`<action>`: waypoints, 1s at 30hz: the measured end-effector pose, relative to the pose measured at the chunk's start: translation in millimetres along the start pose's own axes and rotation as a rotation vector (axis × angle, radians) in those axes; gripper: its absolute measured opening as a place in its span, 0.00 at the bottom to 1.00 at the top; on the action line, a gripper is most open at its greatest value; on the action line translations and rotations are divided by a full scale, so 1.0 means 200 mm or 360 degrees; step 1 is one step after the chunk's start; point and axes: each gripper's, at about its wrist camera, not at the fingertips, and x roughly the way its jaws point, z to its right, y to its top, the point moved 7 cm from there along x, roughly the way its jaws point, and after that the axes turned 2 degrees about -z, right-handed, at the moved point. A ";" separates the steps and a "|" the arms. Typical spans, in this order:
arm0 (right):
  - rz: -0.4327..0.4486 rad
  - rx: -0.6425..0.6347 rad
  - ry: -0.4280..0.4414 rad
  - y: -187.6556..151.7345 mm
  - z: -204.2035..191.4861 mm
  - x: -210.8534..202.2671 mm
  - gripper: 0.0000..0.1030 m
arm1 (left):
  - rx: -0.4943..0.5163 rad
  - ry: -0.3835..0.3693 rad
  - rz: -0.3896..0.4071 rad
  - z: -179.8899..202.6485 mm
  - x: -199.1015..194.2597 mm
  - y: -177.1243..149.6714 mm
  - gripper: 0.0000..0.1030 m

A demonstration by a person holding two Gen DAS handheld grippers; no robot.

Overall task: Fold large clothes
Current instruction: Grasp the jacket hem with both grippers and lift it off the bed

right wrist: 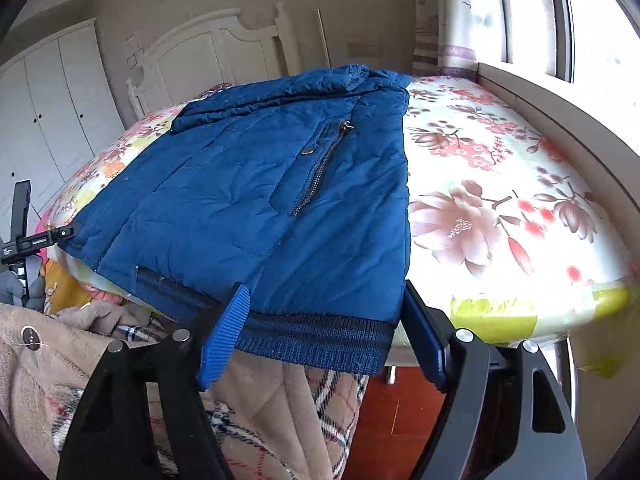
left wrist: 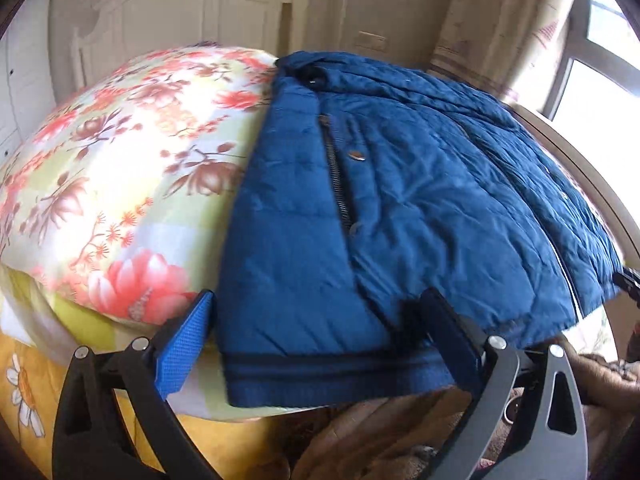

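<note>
A blue quilted jacket [left wrist: 400,200] lies flat on a floral bedspread [left wrist: 120,160], zipper up, both sides folded inward, its ribbed hem [left wrist: 340,376] hanging over the near bed edge. My left gripper [left wrist: 316,320] is open, its fingers astride the hem's left part. In the right wrist view the jacket [right wrist: 260,200] lies on the bedspread [right wrist: 500,200]. My right gripper [right wrist: 324,308] is open, its fingers astride the hem's right corner [right wrist: 320,344]. Neither holds the cloth.
A beige coat with plaid lining [right wrist: 120,380] lies heaped below the bed edge. A white headboard [right wrist: 208,52] and wardrobe [right wrist: 52,100] stand behind. A window ledge [right wrist: 560,108] runs along the bed's right side. Red floor [right wrist: 392,420] shows below.
</note>
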 end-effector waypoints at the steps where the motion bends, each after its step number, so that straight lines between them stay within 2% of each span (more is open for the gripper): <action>1: 0.0014 0.0016 0.0006 0.00 0.00 0.00 0.72 | 0.0001 0.0004 0.0010 0.01 0.00 0.00 0.94; 3: 0.0048 0.0050 0.0015 0.02 0.02 0.01 0.71 | -0.0026 -0.0016 0.0047 0.01 0.01 0.02 0.89; 5: 0.0071 0.0025 -0.0034 0.04 0.01 0.04 0.65 | -0.0036 0.0003 0.0063 0.01 0.03 0.04 0.83; 6: 0.0069 0.0007 -0.0069 0.06 0.01 0.06 0.62 | -0.0039 0.0005 0.0064 0.01 0.04 0.05 0.77; 7: 0.0062 -0.0002 -0.0068 0.07 0.00 0.06 0.55 | -0.0040 -0.0003 0.0063 0.01 0.05 0.07 0.65; 8: 0.0052 0.0003 -0.0038 0.07 -0.01 0.07 0.48 | -0.0044 -0.0030 0.0064 0.01 0.04 0.07 0.58; 9: 0.0045 0.0006 -0.0019 0.08 -0.02 0.07 0.45 | -0.0048 -0.0056 0.0070 0.01 0.03 0.08 0.41; 10: 0.0043 0.0014 0.0008 0.08 -0.02 0.07 0.41 | -0.0061 -0.0113 0.0073 0.00 0.02 0.08 0.29; 12: 0.0061 0.0062 0.0072 0.07 -0.01 0.05 0.38 | -0.0142 -0.0238 0.0076 -0.03 0.00 0.08 0.20; 15: 0.0096 0.0220 0.0240 0.06 0.01 0.03 0.35 | -0.0273 -0.0437 0.0125 -0.05 -0.07 0.09 0.17; 18: 0.0166 0.0334 0.0426 0.08 0.04 -0.05 0.34 | -0.0354 -0.0641 0.0230 -0.04 -0.21 0.15 0.16; 21: 0.0318 0.0341 0.0580 0.14 0.03 -0.23 0.33 | -0.0405 -0.0813 0.0334 -0.03 -0.39 0.19 0.16; 22: 0.0398 0.0331 0.0640 0.17 0.02 -0.33 0.30 | -0.0431 -0.0893 0.0390 -0.03 -0.49 0.20 0.16; 23: 0.0460 0.0320 0.0681 0.19 0.01 -0.42 0.23 | -0.0439 -0.0938 0.0433 -0.04 -0.56 0.20 0.16; 24: 0.0537 0.0303 0.0722 0.21 0.00 -0.53 0.23 | -0.0441 -0.0995 0.0490 -0.05 -0.66 0.21 0.16; 28: 0.0784 0.0139 0.0746 0.37 -0.08 -0.90 0.22 | -0.0367 -0.1186 0.0734 -0.03 -1.02 0.27 0.17; 30: 0.0883 0.0076 0.0760 0.50 -0.14 -1.02 0.22 | -0.0392 -0.1301 0.0813 -0.02 -1.10 0.35 0.18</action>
